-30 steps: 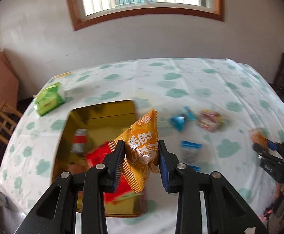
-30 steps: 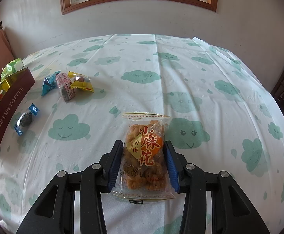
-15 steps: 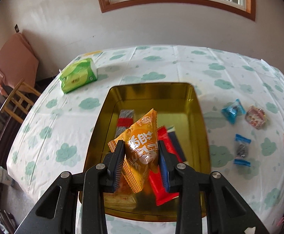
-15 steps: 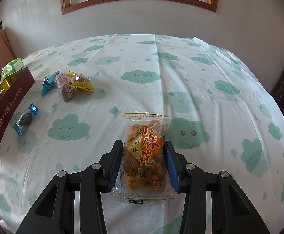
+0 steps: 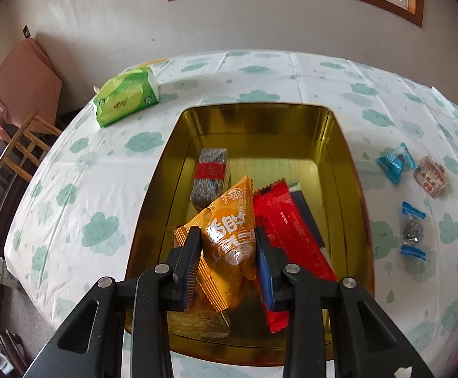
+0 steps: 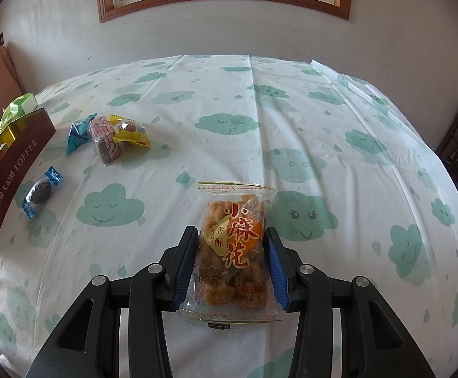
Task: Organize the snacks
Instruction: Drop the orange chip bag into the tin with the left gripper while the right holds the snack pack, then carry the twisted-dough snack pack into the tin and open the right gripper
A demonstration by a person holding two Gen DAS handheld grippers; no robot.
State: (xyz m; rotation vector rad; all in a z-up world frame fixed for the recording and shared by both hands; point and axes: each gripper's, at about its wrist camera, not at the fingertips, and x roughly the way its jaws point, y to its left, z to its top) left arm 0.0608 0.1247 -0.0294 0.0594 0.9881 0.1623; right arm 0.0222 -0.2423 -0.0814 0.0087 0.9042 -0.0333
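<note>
In the left wrist view, the left gripper [image 5: 226, 260] fills the lower middle of the frame, its jaws clamped on an orange triangular snack packet [image 5: 229, 245] held above the near half of a gold tin box [image 5: 348, 170]. Inside the box, just right of the packet, lies a long red wrapper [image 5: 292, 230] over a dark blue one [image 5: 307, 217]; farther back, a grey bar with a red band [image 5: 210, 173] lies lengthwise. The box sits on the cloud-print tabletop [image 5: 77, 195]. At the right edge of the frame lie a blue-ended dark sweet [image 5: 413, 230], a blue packet [image 5: 394, 162] and a pink packet [image 5: 432, 179]. A green tissue pack [image 5: 126, 96] rests at the upper left, near the tabletop's far edge.

In the right wrist view, the right gripper [image 6: 230, 263] sits lower centre, jaws closed against both sides of a clear bag of fried twists [image 6: 235, 252] that lies flat on the tabletop. At mid-left lies the blue-ended sweet, and beyond it a cluster of the blue packet, the pink packet and a yellow packet [image 6: 133, 132], touching one another. The box's maroon side stands along the left edge.
</note>
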